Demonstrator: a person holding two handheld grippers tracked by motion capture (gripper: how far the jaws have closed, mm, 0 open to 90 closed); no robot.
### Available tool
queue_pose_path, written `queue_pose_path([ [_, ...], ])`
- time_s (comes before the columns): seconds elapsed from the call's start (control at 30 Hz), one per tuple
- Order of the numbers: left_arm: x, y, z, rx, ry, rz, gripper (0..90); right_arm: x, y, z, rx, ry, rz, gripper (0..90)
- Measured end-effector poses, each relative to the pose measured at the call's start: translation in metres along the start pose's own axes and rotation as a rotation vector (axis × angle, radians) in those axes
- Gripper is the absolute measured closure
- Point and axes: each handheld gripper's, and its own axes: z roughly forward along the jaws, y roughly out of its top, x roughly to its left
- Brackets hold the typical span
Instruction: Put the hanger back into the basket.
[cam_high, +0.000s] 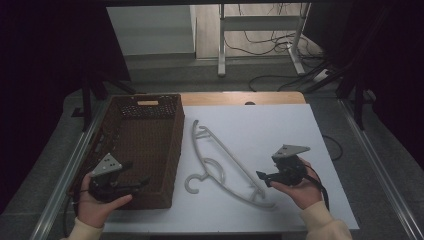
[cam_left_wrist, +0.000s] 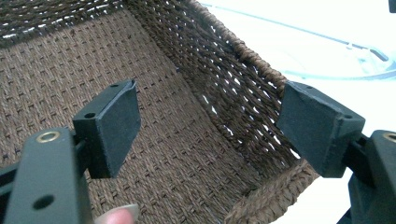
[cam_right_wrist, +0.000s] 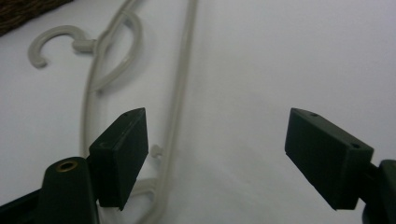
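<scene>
Judging by the layout, the work had barely begun: the basket (cam_high: 137, 150) held nothing, and the hanger (cam_high: 225, 165) lay flat on the white table (cam_high: 280, 130) beside it. The right gripper (cam_high: 265, 176) hovered just beside the hanger's near end, jaws apart and empty; the left gripper (cam_high: 142, 182), likewise agape, hung inside the basket.

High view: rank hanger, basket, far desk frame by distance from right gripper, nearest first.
From the right gripper:
1. Hanger, white, just left of its jaws on the sheet.
2. Basket, brown wicker, farther left.
3. Desk frame, on the floor beyond the table.
</scene>
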Motion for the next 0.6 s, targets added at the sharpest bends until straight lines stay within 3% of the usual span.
queue_pose_path([
  [0.2, 0.000, 0.000, 0.001, 0.000, -0.005, 0.001, 21.1, 0.011, 0.012, 0.013, 0.013, 0.034, -0.017, 21.7],
  [0.6, -0.001, 0.001, 0.001, -0.002, -0.015, 0.010, 20.9, 0.023, 0.038, 0.034, 0.039, 0.060, 0.005, 24.6],
])
